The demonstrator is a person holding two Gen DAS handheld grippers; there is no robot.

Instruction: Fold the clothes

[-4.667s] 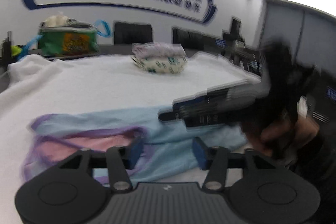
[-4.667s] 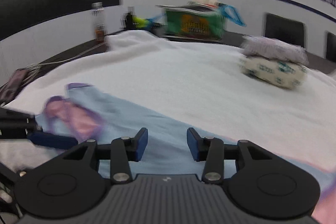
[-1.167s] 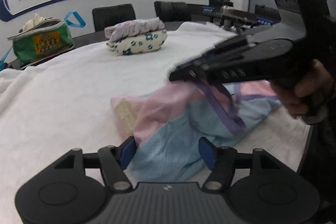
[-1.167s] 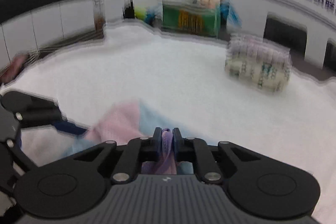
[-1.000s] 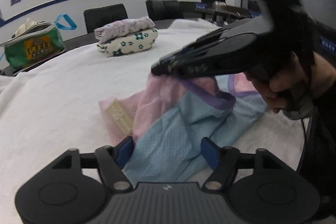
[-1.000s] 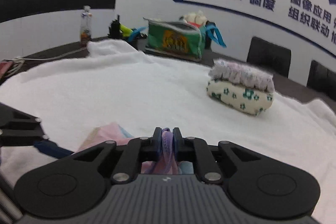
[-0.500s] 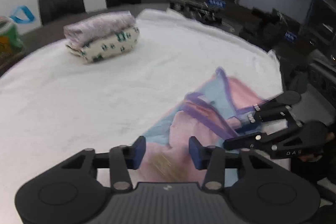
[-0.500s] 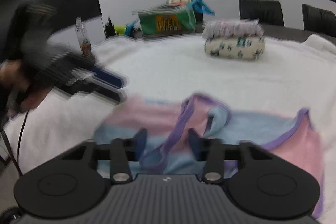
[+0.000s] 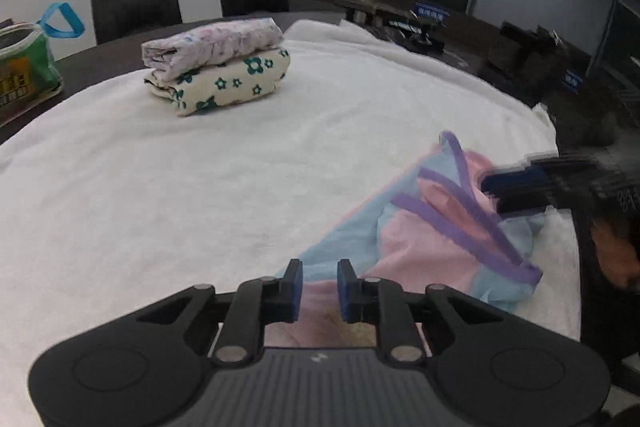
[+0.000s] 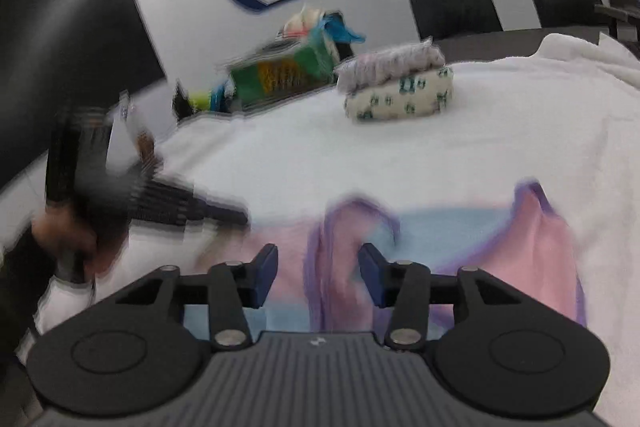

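Observation:
A pink and light-blue garment with purple trim (image 9: 432,247) lies crumpled on the white towel (image 9: 160,187). My left gripper (image 9: 318,287) is over its near corner; the jaws are closing, a narrow gap still shows and the cloth's edge lies in it. In the right wrist view the garment (image 10: 440,227) spreads ahead of my right gripper (image 10: 318,275), whose jaws are opening with a purple-edged fold lying between the pads, untouched. The right gripper (image 9: 494,193) appears blurred at the garment's far side in the left view. The left gripper (image 10: 240,217) shows blurred at left in the right view.
A stack of two folded clothes (image 9: 216,75) sits farther back on the towel, also seen as the stack (image 10: 396,87). A green bag (image 9: 24,75) stands at the back left on the dark table. Black chairs line the wall. The towel's edge drops off at right.
The right gripper let go of the purple trim and its jaws spread. The left gripper swung over to the garment's near corner and its jaws narrowed. The garment dropped onto the towel.

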